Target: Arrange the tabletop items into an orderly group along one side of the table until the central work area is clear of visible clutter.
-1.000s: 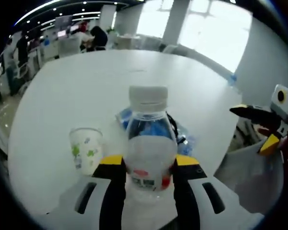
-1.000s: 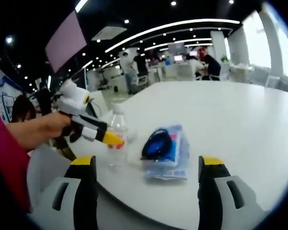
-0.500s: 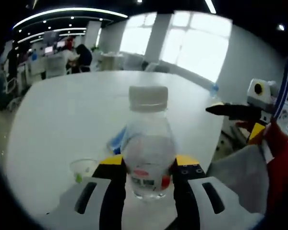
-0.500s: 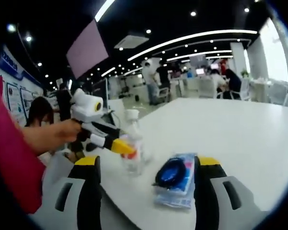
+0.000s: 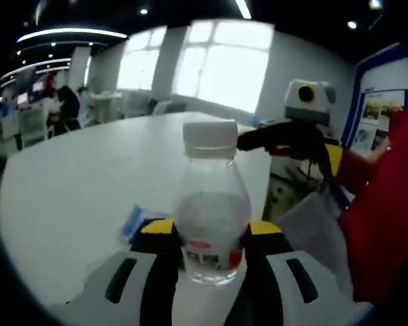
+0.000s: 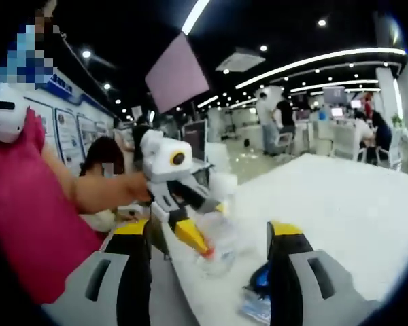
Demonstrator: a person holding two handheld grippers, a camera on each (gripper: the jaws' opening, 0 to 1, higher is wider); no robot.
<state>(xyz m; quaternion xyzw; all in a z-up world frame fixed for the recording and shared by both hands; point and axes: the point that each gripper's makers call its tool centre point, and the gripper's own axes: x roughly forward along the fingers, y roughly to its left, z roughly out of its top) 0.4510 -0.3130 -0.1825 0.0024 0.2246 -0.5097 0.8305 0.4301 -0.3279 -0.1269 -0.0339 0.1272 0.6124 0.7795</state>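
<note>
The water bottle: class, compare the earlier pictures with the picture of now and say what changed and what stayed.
The left gripper has swung the water bottle away from the cup towards the table's near edge. The right gripper has closed in beside it. The bottle stays upright, capped and clamped.

Left gripper [image 5: 204,238] clamped on bottle [image 5: 211,204]; right gripper [image 6: 211,238] agape.

We see a clear plastic water bottle [image 5: 211,221] with a white cap and red label standing upright between the left gripper's [image 5: 209,238] jaws, clamped at its lower body. A blue packet [image 5: 134,222] lies flat on the white table [image 5: 68,190], just left of those jaws.
</note>
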